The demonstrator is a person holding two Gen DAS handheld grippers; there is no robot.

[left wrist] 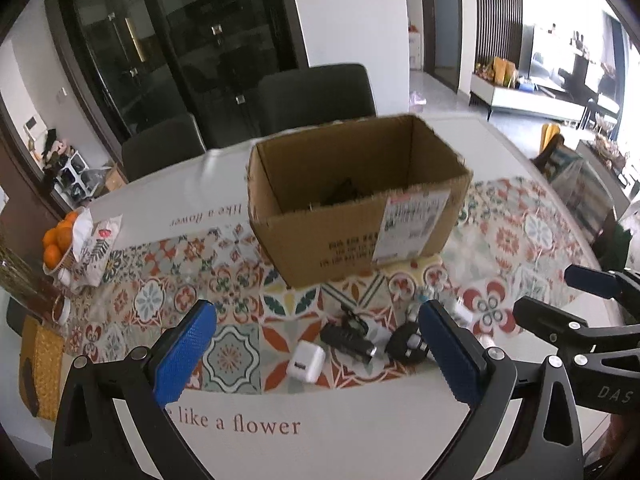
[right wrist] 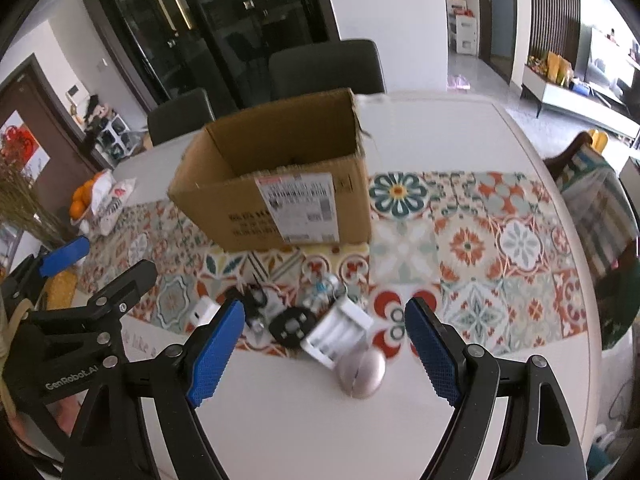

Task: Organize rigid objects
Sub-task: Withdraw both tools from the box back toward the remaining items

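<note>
Both grippers, left gripper (left wrist: 318, 354) and right gripper (right wrist: 325, 346), are held open and empty above small gadgets heaped just before the cardboard box (left wrist: 356, 200).

White bench (left wrist: 360, 432) with patterned tile runner (right wrist: 500, 248). Two dark chairs (left wrist: 316, 96) behind it. Dark glass cabinet (left wrist: 180, 40) against white wall (left wrist: 348, 8). Pale floor (left wrist: 440, 96); bright daylight from windows at right. Low white sideboard (left wrist: 532, 104) beyond.
</note>
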